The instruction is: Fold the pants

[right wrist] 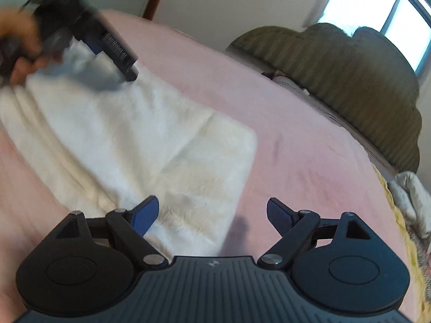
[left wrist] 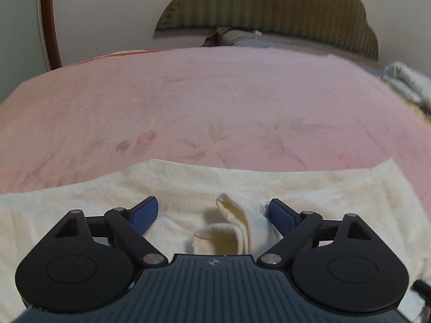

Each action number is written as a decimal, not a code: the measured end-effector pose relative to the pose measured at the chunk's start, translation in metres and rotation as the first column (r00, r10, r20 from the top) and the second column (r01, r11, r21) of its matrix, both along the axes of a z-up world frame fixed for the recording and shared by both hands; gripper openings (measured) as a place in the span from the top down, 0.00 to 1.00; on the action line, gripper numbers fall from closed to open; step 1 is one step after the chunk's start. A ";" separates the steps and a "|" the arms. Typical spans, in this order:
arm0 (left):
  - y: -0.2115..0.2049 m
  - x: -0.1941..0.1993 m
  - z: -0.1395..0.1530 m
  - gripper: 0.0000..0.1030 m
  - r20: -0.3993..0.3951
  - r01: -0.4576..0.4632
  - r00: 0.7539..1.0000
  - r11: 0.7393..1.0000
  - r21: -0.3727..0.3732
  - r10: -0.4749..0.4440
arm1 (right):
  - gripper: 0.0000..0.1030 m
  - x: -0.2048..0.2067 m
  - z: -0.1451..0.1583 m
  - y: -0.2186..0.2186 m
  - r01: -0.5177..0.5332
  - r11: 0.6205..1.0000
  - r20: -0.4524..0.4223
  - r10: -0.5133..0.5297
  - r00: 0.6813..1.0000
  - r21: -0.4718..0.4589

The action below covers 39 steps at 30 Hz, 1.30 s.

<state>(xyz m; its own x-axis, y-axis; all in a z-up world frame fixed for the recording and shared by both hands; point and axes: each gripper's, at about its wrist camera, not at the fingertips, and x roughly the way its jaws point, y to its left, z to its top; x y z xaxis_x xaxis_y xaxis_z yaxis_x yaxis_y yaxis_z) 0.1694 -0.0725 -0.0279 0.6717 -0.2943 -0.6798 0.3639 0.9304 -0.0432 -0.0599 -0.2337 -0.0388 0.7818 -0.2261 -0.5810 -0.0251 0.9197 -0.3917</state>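
Note:
Cream fleecy pants (left wrist: 188,183) lie flat on a pink bedspread (left wrist: 215,94). My left gripper (left wrist: 214,212) hovers over them with its jaws open; a raised fold of the cloth (left wrist: 237,226) stands between the blue pads, close to the right one. In the right wrist view the pants (right wrist: 134,140) stretch from upper left to centre as a folded band. My right gripper (right wrist: 212,212) is open above their near corner, its left pad over cloth and its right pad over the bedspread. The left gripper (right wrist: 107,51) shows blurred at the far end, held by a hand (right wrist: 16,35).
An olive padded headboard (left wrist: 269,8) stands at the far end of the bed with a grey pillow (left wrist: 269,39) below it. Pale folded bedding (left wrist: 409,83) lies at the right edge. A wooden frame (left wrist: 48,21) rises at left, and a bright window (right wrist: 377,8) is at upper right.

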 end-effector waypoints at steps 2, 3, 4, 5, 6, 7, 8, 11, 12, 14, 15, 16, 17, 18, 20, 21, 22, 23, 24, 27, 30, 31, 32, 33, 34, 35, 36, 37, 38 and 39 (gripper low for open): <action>0.010 -0.005 0.007 0.13 0.024 -0.026 0.999 1.000 -0.017 0.026 | 0.15 -0.003 0.006 -0.001 0.007 1.000 -0.020 -0.006 1.000 0.012; 0.016 -0.008 0.011 0.12 0.036 -0.038 0.999 0.999 -0.031 0.039 | 0.14 -0.005 0.011 -0.001 0.015 1.000 -0.011 -0.015 1.000 0.018; 0.022 -0.011 0.014 0.11 0.039 -0.050 0.998 0.997 -0.055 0.052 | 0.14 -0.007 0.017 -0.001 0.020 1.000 0.009 -0.020 1.000 0.023; 0.028 -0.014 0.016 0.11 0.036 -0.074 0.996 0.994 -0.076 0.077 | 0.14 -0.009 0.025 0.001 0.013 0.999 0.043 -0.015 0.999 0.035; 0.035 -0.017 0.017 0.11 0.028 -0.103 0.994 0.991 -0.087 0.106 | 0.14 -0.011 0.032 0.003 -0.014 0.998 0.090 0.008 0.996 0.067; 0.038 -0.018 0.016 0.11 0.017 -0.106 0.994 0.991 -0.083 0.108 | 0.14 -0.011 0.038 0.007 -0.048 0.994 0.123 0.035 0.992 0.101; 0.039 -0.018 0.015 0.10 0.005 -0.093 0.996 0.994 -0.066 0.093 | 0.14 -0.010 0.042 0.012 -0.090 0.987 0.151 0.069 0.986 0.135; 0.050 -0.031 0.015 0.10 0.030 -0.110 0.993 0.994 -0.028 0.111 | 0.14 0.007 0.024 0.028 -0.120 0.988 0.098 0.111 0.989 0.095; 0.057 -0.036 0.018 0.11 0.046 -0.124 0.991 0.992 -0.039 0.125 | 0.15 0.016 0.008 0.033 -0.108 0.993 0.020 0.107 0.994 0.039; 0.074 -0.046 0.026 0.11 0.043 -0.161 0.985 0.983 -0.091 0.165 | 0.15 0.011 0.001 0.038 -0.098 0.995 0.045 0.097 0.994 0.013; 0.083 -0.050 0.028 0.11 0.018 -0.186 0.982 0.973 -0.138 0.191 | 0.15 0.009 0.006 0.041 -0.091 0.996 0.042 0.090 0.995 0.017; 0.090 -0.051 0.030 0.11 -0.021 -0.210 0.977 0.958 -0.196 0.210 | 0.15 0.004 0.012 0.045 -0.107 0.994 0.074 0.105 0.992 0.023; 0.097 -0.053 0.030 0.11 -0.065 -0.226 0.974 0.941 -0.251 0.216 | 0.15 -0.001 0.018 0.052 -0.147 0.988 0.112 0.142 0.984 0.041; 0.103 -0.055 0.030 0.11 -0.118 -0.230 0.972 0.922 -0.311 0.202 | 0.19 -0.004 0.023 0.062 -0.197 0.979 0.135 0.188 0.973 0.054; 0.109 -0.057 0.028 0.11 -0.201 -0.215 0.969 0.893 -0.396 0.144 | 0.32 -0.005 0.026 0.087 -0.283 0.959 0.165 0.278 0.946 0.012; 0.111 -0.059 0.028 0.11 -0.229 -0.209 0.966 0.879 -0.428 0.118 | 0.43 -0.004 0.024 0.102 -0.318 0.948 0.165 0.319 0.933 -0.033; 0.112 -0.063 0.028 0.11 -0.243 -0.206 0.965 0.870 -0.447 0.104 | 0.45 -0.001 0.021 0.113 -0.350 0.934 0.152 0.357 0.922 -0.070; 0.113 -0.066 0.030 0.11 -0.246 -0.201 0.965 0.868 -0.455 0.094 | 0.48 0.002 0.017 0.124 -0.380 0.920 0.128 0.390 0.912 -0.096; 0.114 -0.068 0.031 0.11 -0.246 -0.190 0.966 0.870 -0.456 0.082 | 0.50 0.005 0.013 0.132 -0.408 0.906 0.103 0.419 0.902 -0.116; 0.116 -0.073 0.031 0.11 -0.241 -0.176 0.968 0.879 -0.443 0.072 | 0.51 0.007 0.003 0.147 -0.450 0.880 0.055 0.462 0.885 -0.154; 0.119 -0.075 0.025 0.11 -0.269 -0.182 0.961 0.867 -0.465 0.057 | 0.51 0.010 0.001 0.148 -0.428 0.891 0.046 0.439 0.897 -0.155; 0.119 -0.075 0.024 0.11 -0.284 -0.182 0.958 0.859 -0.478 0.045 | 0.51 0.010 0.000 0.149 -0.419 0.891 0.042 0.433 0.901 -0.176; 0.119 -0.075 0.023 0.11 -0.298 -0.181 0.954 0.852 -0.491 0.031 | 0.51 0.011 -0.001 0.151 -0.410 0.890 0.040 0.425 0.904 -0.202; 0.117 -0.074 0.022 0.11 -0.316 -0.179 0.949 0.842 -0.509 0.011 | 0.53 0.013 -0.004 0.152 -0.398 0.886 0.036 0.418 0.908 -0.237; 0.116 -0.074 0.021 0.11 -0.329 -0.172 0.944 0.833 -0.526 -0.012 | 0.60 0.015 -0.006 0.155 -0.400 0.880 0.029 0.421 0.907 -0.258; 0.115 -0.074 0.020 0.11 -0.345 -0.168 0.938 0.822 -0.544 -0.037 | 0.76 0.017 -0.008 0.157 -0.407 0.873 0.020 0.428 0.904 -0.267; 0.114 -0.073 0.018 0.11 -0.365 -0.172 0.929 0.809 -0.562 -0.056 | 0.85 0.021 -0.008 0.156 -0.417 0.871 0.011 0.435 0.901 -0.261; 0.114 -0.072 0.016 0.11 -0.384 -0.177 0.920 0.795 -0.580 -0.075 | 0.89 0.024 -0.010 0.157 -0.437 0.867 0.003 0.450 0.893 -0.238; 0.114 -0.072 0.014 0.11 -0.401 -0.181 0.911 0.780 -0.600 -0.096 | 0.91 0.027 -0.011 0.157 -0.451 0.866 -0.002 0.462 0.887 -0.217; 0.114 -0.071 0.011 0.10 -0.419 -0.189 0.901 0.763 -0.618 -0.116 | 0.91 0.029 -0.011 0.155 -0.453 0.868 0.005 0.463 0.886 -0.205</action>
<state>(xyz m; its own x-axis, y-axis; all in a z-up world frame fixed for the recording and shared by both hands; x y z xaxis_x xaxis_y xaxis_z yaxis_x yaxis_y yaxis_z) 0.0987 0.0416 -0.0169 0.3951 -0.7346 -0.5516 0.1347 0.6403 -0.7562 -0.0304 -0.0784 -0.0500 0.8528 0.0617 -0.5186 -0.3997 0.7164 -0.5719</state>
